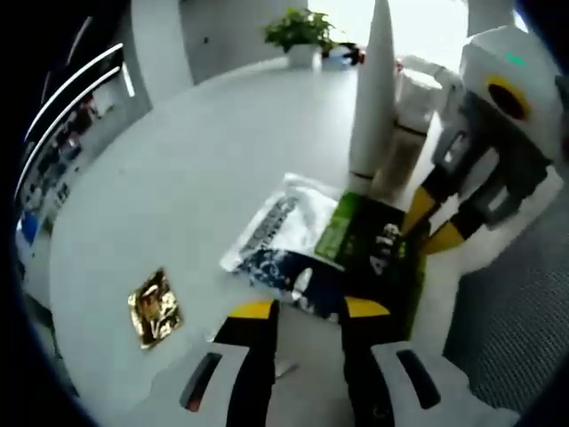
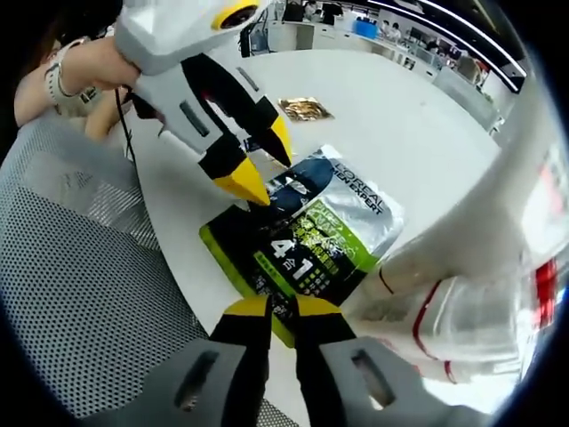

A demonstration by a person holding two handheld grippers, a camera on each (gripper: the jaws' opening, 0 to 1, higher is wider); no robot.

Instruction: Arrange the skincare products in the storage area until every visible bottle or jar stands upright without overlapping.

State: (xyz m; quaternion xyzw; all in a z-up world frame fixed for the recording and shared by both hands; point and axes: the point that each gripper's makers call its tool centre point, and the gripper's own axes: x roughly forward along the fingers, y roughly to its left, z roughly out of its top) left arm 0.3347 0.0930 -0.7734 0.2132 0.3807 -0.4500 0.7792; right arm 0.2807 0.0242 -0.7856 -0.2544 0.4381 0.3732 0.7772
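A flat green, black and silver skincare packet lies on the white table. My right gripper is shut on its green edge. My left gripper stands open, and the packet's opposite dark blue end sits just between its yellow tips. Right behind the packet a tall white pointed bottle stands upright, with a shorter white and beige bottle beside it. In the right gripper view, white bottles with red lines loom close on the right, blurred.
A small gold sachet lies flat on the table, apart from the packet. A potted plant stands at the far edge. A grey mesh chair sits against the table's near edge. A person's hand holds the left gripper.
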